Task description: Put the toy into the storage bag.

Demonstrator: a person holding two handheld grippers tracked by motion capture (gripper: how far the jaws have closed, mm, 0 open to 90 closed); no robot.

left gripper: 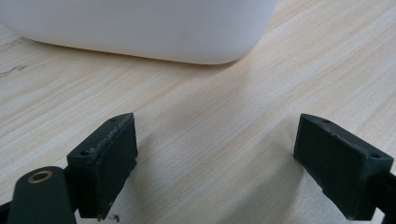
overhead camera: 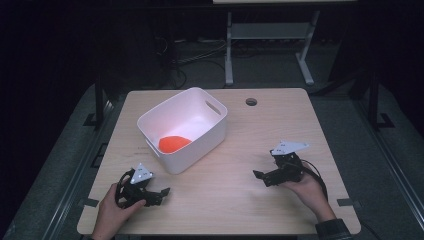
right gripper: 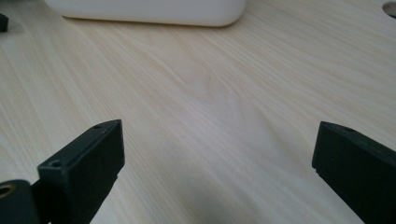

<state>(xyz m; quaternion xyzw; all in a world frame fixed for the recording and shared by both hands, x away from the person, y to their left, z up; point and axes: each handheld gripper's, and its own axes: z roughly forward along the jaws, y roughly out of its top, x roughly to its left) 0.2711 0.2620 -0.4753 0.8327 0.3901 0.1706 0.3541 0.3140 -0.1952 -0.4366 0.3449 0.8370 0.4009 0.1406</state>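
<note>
A white plastic bin (overhead camera: 200, 135) with handle slots stands on the wooden table (overhead camera: 225, 210), left of centre. An orange object (overhead camera: 173, 143) lies inside it at the near-left corner. My left gripper (overhead camera: 162, 192) rests low at the front left, held by a hand, jaws wide apart with nothing between them; the bin's wall (left gripper: 140, 28) fills the top of its view. My right gripper (overhead camera: 257, 175) sits at the front right, also open and empty, pointing left toward the bin (right gripper: 149, 11).
A round cable hole (overhead camera: 251, 102) sits in the table's far edge area. Beyond the table stand the white legs of another desk (overhead camera: 229, 50) and cables on the dark floor. Bare wood lies between the two grippers.
</note>
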